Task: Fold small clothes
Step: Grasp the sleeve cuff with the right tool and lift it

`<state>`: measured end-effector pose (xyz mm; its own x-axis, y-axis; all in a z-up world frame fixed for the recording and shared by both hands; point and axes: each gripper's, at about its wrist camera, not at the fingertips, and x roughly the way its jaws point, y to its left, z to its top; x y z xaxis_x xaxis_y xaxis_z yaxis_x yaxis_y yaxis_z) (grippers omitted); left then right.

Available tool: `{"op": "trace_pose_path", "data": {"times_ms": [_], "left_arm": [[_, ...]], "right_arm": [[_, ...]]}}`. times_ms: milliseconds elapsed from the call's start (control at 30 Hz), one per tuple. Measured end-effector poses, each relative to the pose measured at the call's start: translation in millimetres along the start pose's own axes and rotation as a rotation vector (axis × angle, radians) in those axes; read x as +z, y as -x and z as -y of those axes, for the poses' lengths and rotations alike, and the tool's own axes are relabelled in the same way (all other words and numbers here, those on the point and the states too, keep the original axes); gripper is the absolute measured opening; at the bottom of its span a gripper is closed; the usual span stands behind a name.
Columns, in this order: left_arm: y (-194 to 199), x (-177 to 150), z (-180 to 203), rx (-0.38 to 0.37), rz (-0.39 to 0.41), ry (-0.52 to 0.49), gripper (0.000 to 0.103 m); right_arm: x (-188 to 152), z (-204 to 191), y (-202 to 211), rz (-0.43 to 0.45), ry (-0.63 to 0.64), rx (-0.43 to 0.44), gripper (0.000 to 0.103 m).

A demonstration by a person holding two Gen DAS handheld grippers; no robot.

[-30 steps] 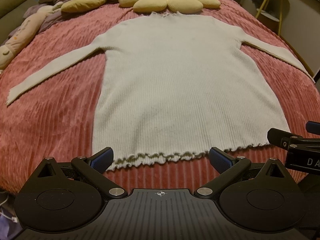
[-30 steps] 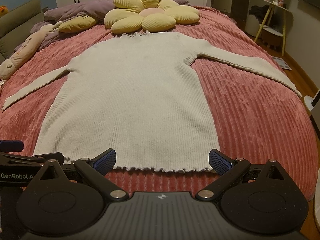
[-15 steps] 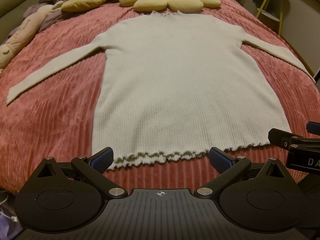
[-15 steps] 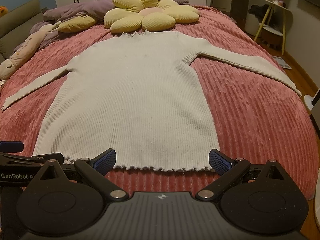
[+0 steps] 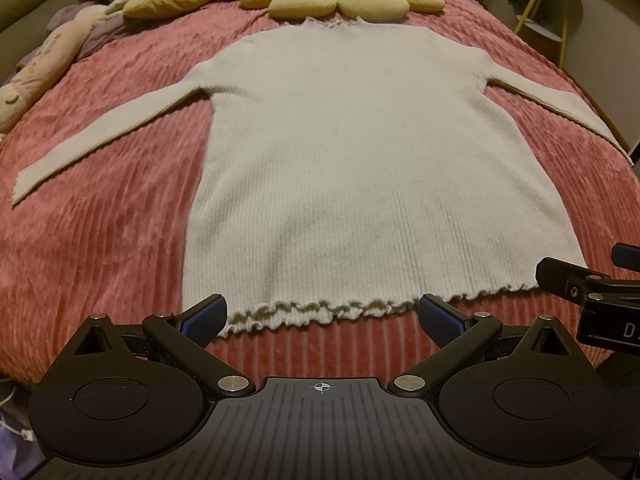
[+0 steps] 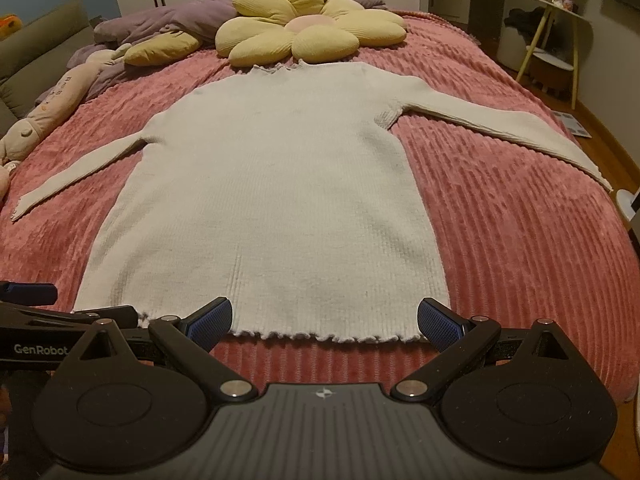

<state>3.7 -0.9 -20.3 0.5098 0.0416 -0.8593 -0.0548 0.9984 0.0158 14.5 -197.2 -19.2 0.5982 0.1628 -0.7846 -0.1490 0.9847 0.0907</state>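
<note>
Two grippers fill the bottom of their views, each with its blue-padded fingers spread wide and nothing between them. The left gripper (image 5: 320,314) hangs just short of the frilled hem (image 5: 320,308) at the lower middle of its frame, and the right gripper (image 6: 325,320) sits the same way over the hem's right-hand stretch; the right tool's black arm also pokes in at the right edge of the left view.

Beyond the pads lies the sweater (image 6: 272,200), a pale ribbed knit spread flat and face-down or face-up, I cannot tell which, across the middle of the pink bedspread (image 6: 500,220). It looks soft, light and limp, so it should sag wherever it is not supported and stretch if pulled hard. Ribbed wool on a corded cover will likely drag rather than slide, so lifting is probably better than towing.

Good places to pinch seem to be the two hem corners, at lower left (image 5: 192,312) and lower right (image 6: 436,332), where both layers can be caught together. Further up, the left sleeve (image 5: 100,136) runs out to the left edge and the right sleeve (image 6: 500,128) to the right edge; their cuffs are the likely holds for folding them inward.

Farthest off, the frilled collar touches a yellow flower cushion (image 6: 304,28) at the top centre.
</note>
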Motion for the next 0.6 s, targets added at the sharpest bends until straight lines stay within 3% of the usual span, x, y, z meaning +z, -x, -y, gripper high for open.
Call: {"op": "trace_pose_path", "data": {"times_ms": [167,433,600], "left_arm": [[-3.9,1.4,0.9,-0.003,-0.010,0.001,0.103],[-17.9,8.2,0.1,-0.021,-0.029,0.009,0.103],[-33.1,23.1,0.2,-0.036,-0.023,0.011,0.103]], "right_arm": [[-1.1,3.7,-1.3,0.011,-0.018,0.023,0.099],[-2.6,28.2,-5.4,0.129,-0.137,0.086,0.099],[-2.2,56.3,-29.5,0.108,-0.198,0.143,0.099]]}}
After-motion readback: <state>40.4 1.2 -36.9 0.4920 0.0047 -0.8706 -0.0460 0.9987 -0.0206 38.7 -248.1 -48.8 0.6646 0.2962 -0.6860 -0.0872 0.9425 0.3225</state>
